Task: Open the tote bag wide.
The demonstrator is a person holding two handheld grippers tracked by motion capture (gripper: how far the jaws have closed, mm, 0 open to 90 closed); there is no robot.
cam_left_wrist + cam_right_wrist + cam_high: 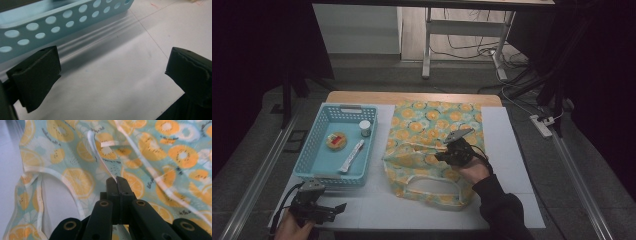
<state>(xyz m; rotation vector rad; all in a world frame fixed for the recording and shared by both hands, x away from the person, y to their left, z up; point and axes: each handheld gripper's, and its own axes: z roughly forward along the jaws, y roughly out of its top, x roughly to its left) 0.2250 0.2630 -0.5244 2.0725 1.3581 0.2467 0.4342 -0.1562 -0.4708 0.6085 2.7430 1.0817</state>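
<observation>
Setting: white-covered table (512, 165) seen from above, dim room beyond.
Fruit-print bag (432, 150): thin cloth tote, orange and kiwi slices on pale teal, lying mostly flat at the table's middle, mouth and white-trimmed handles toward the person.
Right gripper (443, 156): over the bag's middle, held in a dark-sleeved hand; jaws pressed together on a white-trimmed edge of the bag (100, 157), the strip rising from the pinch point (116, 182) and the cloth tenting around it.
Left gripper (339, 207): low at the near left corner, resting just above the table beside the basket; jaws spread wide (112, 82), nothing between them but bare white surface.
Blue basket (307, 150): perforated plastic, left of the bag and close to it; inside, a round red-and-yellow item (336, 140), a small white-capped jar (365, 128) and a slim white tube (351, 156).
Step in hand: likely lifting one edge to open the bag's mouth, ahead of loading the basket's items.
Next move: probably raising the pinched edge further without letting the thin cloth slip, then bringing the free left gripper to the opposite edge or to an item in the basket.
</observation>
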